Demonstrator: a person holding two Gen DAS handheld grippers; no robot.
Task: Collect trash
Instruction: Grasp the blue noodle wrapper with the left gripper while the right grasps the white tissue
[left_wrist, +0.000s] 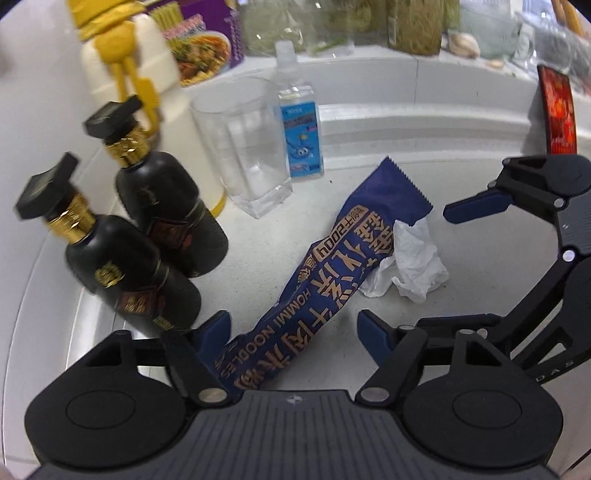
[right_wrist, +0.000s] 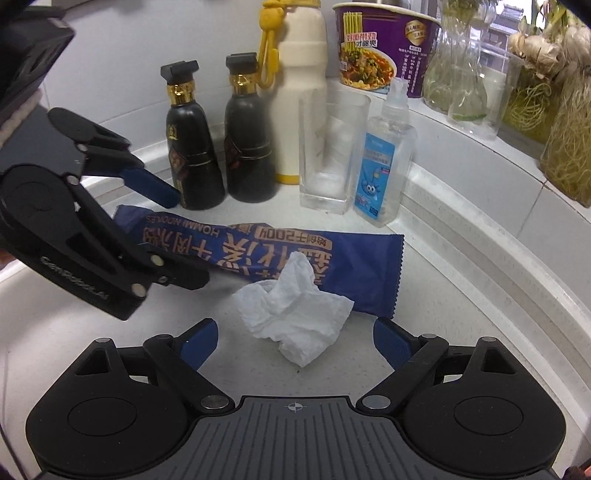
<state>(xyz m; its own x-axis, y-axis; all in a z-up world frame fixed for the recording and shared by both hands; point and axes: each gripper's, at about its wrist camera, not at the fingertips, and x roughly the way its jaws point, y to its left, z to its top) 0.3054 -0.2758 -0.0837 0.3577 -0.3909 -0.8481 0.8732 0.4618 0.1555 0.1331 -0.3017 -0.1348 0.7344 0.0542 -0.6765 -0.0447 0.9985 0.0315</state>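
A blue noodle wrapper (left_wrist: 332, 266) with gold lettering lies flat on the white counter; it also shows in the right wrist view (right_wrist: 258, 243). A crumpled white tissue (left_wrist: 410, 262) rests against its side and shows in the right wrist view (right_wrist: 295, 317). My left gripper (left_wrist: 295, 328) is open, its fingers on either side of the wrapper's near end. My right gripper (right_wrist: 291, 343) is open, its fingers either side of the tissue, just short of it. The left gripper also appears in the right wrist view (right_wrist: 162, 236), and the right gripper in the left wrist view (left_wrist: 417, 266).
Two black sauce bottles (right_wrist: 221, 147), a cream bottle with yellow strap (right_wrist: 299, 92), a clear glass (right_wrist: 332, 147) and a sanitizer bottle (right_wrist: 384, 158) stand behind the trash. A purple noodle cup (right_wrist: 384, 48) and glass vases with plants (right_wrist: 480, 74) sit on the raised ledge.
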